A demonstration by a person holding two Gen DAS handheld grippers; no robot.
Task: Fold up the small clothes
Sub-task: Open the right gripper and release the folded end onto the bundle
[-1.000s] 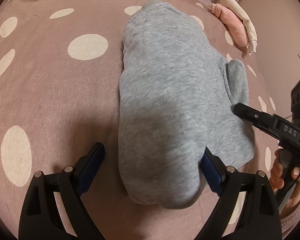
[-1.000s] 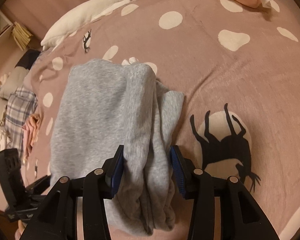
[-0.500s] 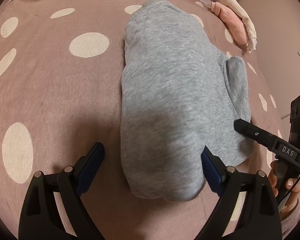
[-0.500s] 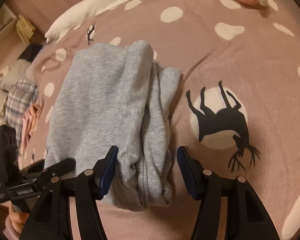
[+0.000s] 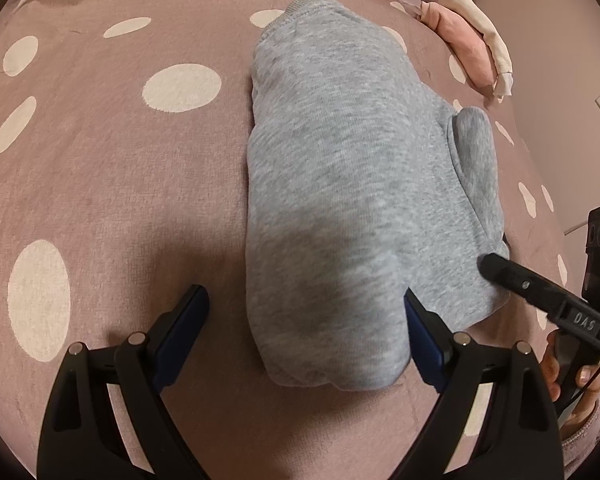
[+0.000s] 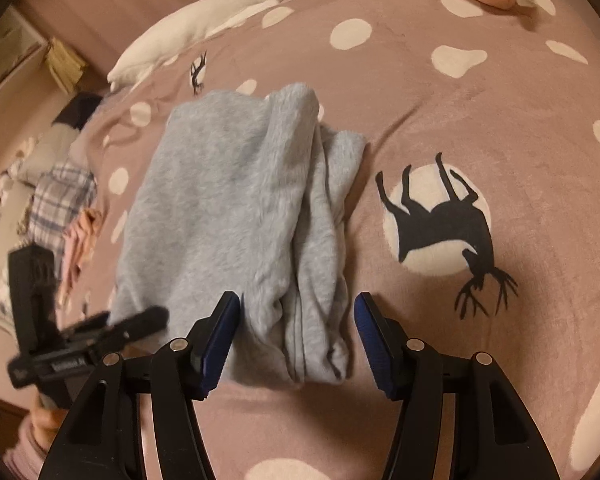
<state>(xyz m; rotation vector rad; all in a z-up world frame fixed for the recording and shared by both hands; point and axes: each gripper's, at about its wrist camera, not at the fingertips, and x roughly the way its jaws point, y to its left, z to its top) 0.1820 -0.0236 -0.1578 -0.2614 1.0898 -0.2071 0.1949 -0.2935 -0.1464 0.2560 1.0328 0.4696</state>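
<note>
A folded grey sweatshirt (image 5: pixel 340 160) lies on the mauve dotted bedspread (image 5: pixel 100 160). My left gripper (image 5: pixel 304 294) stands open over its near rounded end, which sits close against the right-hand pad, while the left-hand pad is over bare bedspread. In the right wrist view the sweatshirt (image 6: pixel 220 200) shows its stacked folded layers. My right gripper (image 6: pixel 297 299) is open, and those layers lie loose between its pads without being pressed. One black finger of the right gripper (image 5: pixel 496 268) rests at the sweatshirt's right corner. The left gripper's finger (image 6: pixel 152 316) shows at lower left.
Folded pink and cream clothes (image 5: pixel 468 40) lie at the bed's far right corner. A white goose plush (image 6: pixel 220 12) lies along the far edge, and plaid and pink cloth (image 6: pixel 60 196) is heaped off the left side. A black deer print (image 6: pixel 440 220) marks the bedspread (image 6: pixel 460 100).
The right gripper's jaws have opened off the sweatshirt's folded layers and it has drawn back toward the near corner. The left gripper has stayed put.
</note>
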